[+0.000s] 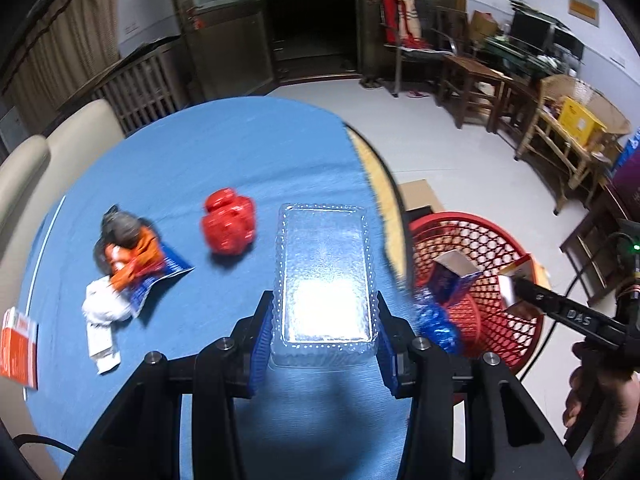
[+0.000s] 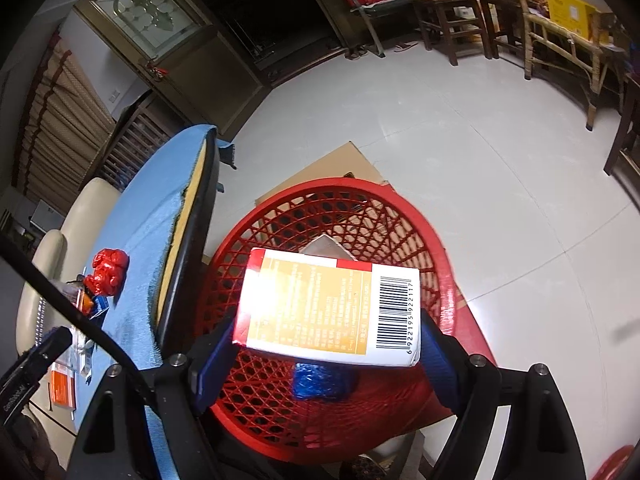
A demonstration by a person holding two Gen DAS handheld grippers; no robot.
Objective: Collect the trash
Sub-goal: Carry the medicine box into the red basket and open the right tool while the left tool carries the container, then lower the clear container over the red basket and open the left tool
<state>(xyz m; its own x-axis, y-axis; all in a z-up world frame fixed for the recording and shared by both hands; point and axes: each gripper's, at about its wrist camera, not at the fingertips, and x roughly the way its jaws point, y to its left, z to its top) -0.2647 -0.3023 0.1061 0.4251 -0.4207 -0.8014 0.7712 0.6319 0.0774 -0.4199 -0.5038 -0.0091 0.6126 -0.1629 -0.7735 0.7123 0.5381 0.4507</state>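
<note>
My left gripper (image 1: 324, 332) is shut on a clear plastic tray (image 1: 324, 256), held just over the blue table (image 1: 240, 152) near its right edge. On the cloth lie a red crumpled wrapper (image 1: 228, 226), an orange and blue wrapper pile (image 1: 132, 264), white paper (image 1: 102, 320) and an orange box (image 1: 18, 348). My right gripper (image 2: 328, 356) is shut on a white and orange barcode box (image 2: 332, 312), held over the red mesh basket (image 2: 400, 208). Inside the basket lie a blue crumpled wrapper (image 2: 320, 384) and a small box (image 2: 328, 246).
The basket (image 1: 480, 240) stands on the floor right of the table edge (image 2: 192, 240), on flat cardboard (image 2: 320, 168). A cream sofa (image 1: 40, 168) lies beyond the table's left side. Wooden chairs (image 1: 472, 80) and a rattan bench (image 1: 560, 144) line the far wall.
</note>
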